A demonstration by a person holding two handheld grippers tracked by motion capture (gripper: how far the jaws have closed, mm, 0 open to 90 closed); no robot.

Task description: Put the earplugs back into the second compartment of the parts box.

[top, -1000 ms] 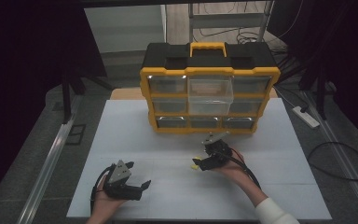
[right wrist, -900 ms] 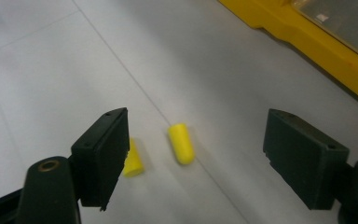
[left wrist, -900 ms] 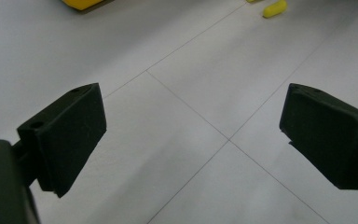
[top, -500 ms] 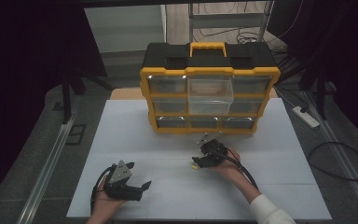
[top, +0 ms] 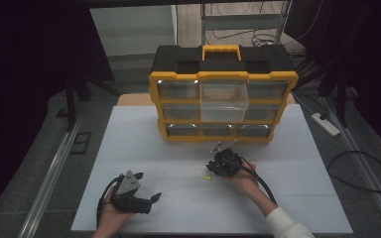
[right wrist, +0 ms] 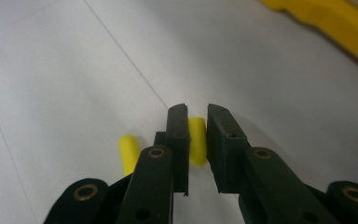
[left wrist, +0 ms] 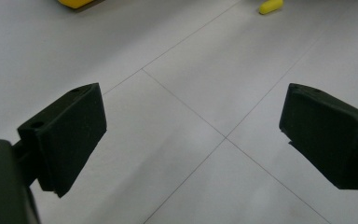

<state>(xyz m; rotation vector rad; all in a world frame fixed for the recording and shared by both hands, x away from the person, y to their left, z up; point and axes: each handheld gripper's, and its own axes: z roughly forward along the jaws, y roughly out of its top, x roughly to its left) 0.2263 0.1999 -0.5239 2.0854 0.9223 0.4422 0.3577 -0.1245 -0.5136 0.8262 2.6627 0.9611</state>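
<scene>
On white table (top: pixel 144 144) | right gripper (right wrist: pixel 196 122) clamps yellow plug (right wrist: pixel 196 140) | open room around

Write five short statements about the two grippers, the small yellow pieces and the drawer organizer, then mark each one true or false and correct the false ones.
1. The right gripper is closed on a small yellow piece. True.
2. The left gripper grips a yellow piece. False: its jaws stand wide open over the bare white table.
3. A second yellow piece lies on the table beside the right gripper. True.
4. Every drawer of the yellow and black drawer organizer is pushed in. False: the clear top middle drawer sticks out.
5. The organizer lies flat on its back. False: it stands upright, handle on top.
</scene>
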